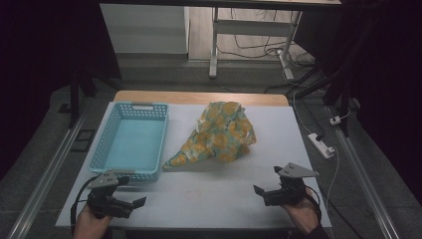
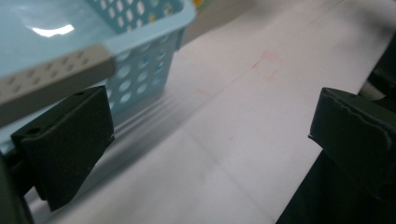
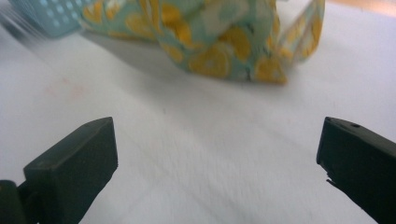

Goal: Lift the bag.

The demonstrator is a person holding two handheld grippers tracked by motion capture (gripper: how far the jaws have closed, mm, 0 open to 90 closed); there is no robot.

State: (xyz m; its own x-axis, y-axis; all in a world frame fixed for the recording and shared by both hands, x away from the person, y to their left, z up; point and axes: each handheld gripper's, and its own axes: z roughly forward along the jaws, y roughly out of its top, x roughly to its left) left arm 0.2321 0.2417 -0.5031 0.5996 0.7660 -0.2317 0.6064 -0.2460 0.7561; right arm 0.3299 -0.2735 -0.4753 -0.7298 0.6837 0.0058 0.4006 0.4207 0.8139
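1. The patterned cloth (image 1: 219,134) lay crumpled in a heap on the white table (image 1: 209,194), just right of the blue basket (image 1: 132,139) and apart from both grippers.
2. The left gripper (image 1: 133,204) rested near the table's front edge, beside the basket's front corner, jaws spread wide and empty.
3. The right gripper (image 1: 263,191) rested at the front right, jaws likewise spread and empty, aimed at the cloth (image 3: 219,37).
4. The cloth appeared light, soft and limp; it would likely sag and trail when lifted.
5. A raised fold or the tapered near end appeared the best pinch point.
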